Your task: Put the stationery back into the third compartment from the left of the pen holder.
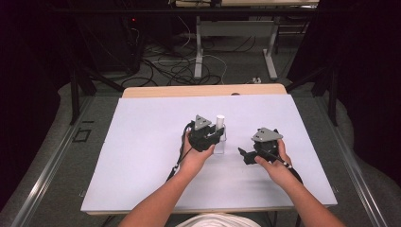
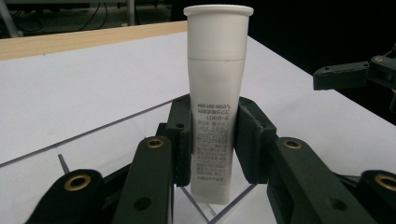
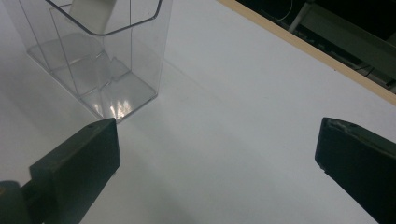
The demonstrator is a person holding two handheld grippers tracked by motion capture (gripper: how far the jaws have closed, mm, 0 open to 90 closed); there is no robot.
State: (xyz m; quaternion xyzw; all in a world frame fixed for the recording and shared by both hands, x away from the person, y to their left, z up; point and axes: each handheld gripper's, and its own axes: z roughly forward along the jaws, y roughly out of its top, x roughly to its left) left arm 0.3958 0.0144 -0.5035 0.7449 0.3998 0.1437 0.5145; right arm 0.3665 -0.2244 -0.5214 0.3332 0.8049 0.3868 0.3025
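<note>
Table: white sheet (image 1: 142, 156) over a wooden top (image 1: 203, 90)
Floor: grey, with tangled cables (image 1: 175, 66) at the far side
Far: white desk legs (image 1: 199, 47)
Sides: dark, unlit

Left claw (image 1: 218, 137) clamped, wrist level; right claw (image 1: 242, 155) spread wide, angled inward, low over the table.

Each black hand-held gripper (image 1: 215, 137) has 2 jaws with brass-ringed screws.
</note>
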